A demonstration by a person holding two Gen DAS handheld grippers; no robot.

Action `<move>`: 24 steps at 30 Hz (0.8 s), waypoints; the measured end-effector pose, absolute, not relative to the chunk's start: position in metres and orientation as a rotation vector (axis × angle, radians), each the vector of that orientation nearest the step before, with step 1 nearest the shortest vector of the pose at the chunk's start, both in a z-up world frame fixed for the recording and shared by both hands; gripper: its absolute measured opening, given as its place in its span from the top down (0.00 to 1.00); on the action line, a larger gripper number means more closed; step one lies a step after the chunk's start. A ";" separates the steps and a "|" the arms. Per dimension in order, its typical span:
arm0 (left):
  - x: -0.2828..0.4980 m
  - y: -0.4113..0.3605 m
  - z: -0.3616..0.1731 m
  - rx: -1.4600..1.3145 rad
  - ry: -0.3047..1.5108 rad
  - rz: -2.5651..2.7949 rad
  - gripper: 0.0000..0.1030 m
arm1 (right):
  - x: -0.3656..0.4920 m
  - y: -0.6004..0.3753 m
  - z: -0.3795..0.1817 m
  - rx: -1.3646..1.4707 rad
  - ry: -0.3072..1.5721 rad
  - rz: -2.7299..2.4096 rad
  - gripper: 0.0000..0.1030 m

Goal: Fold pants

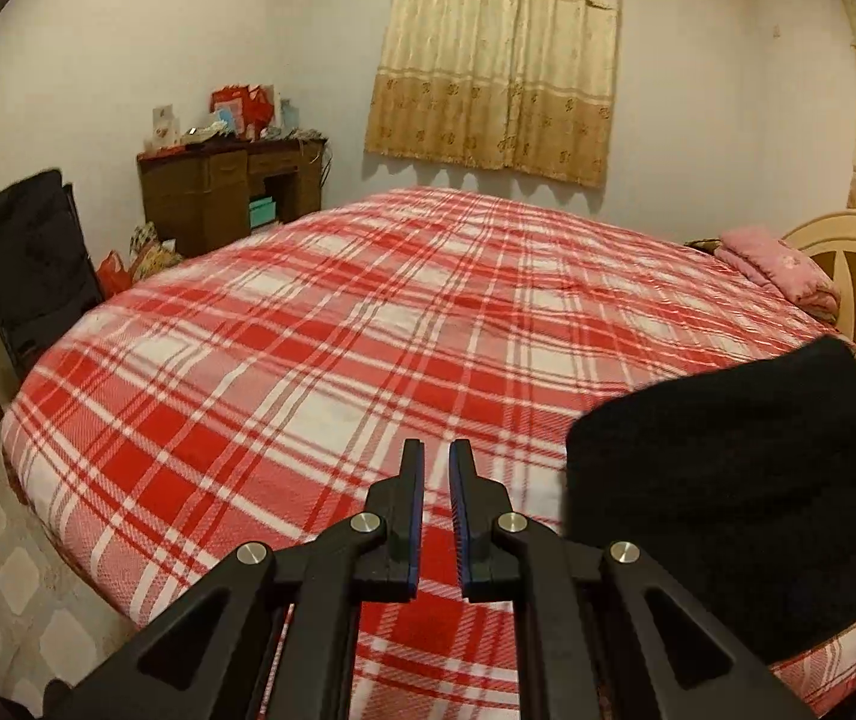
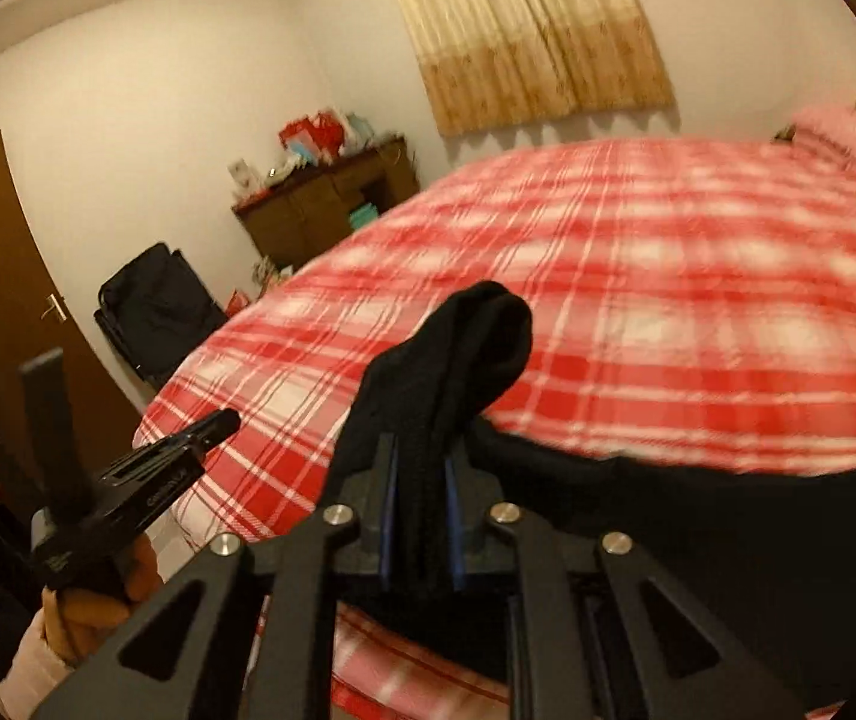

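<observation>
The black pants lie folded on the red plaid bed, at the lower right of the left wrist view. My left gripper hovers over the bed to the left of them, jaws a narrow gap apart and empty. My right gripper is shut on a thick bunch of the black pants, which sticks up past the fingertips; more of the cloth spreads low to the right. The left gripper also shows in the right wrist view, held in a hand at the left.
A pink folded blanket and a cream headboard are at the bed's far right. A brown desk with clutter, a black chair and a curtain stand beyond the bed. A brown door is at left.
</observation>
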State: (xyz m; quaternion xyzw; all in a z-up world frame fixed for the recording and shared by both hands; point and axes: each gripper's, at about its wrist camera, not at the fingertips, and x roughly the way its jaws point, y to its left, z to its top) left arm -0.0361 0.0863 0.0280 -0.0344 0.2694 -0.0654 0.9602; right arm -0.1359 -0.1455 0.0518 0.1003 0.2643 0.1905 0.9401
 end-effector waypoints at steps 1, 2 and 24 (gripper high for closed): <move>-0.037 0.084 0.030 -0.067 0.542 -0.139 0.91 | -0.143 -0.157 0.057 0.205 0.530 0.374 0.84; -0.039 0.080 0.031 -0.064 0.539 -0.148 0.91 | -0.150 -0.170 0.061 0.206 0.525 0.356 0.84; -0.067 -0.058 0.018 0.121 0.605 -0.385 0.91 | -0.199 -0.323 -0.023 0.275 0.667 0.012 0.44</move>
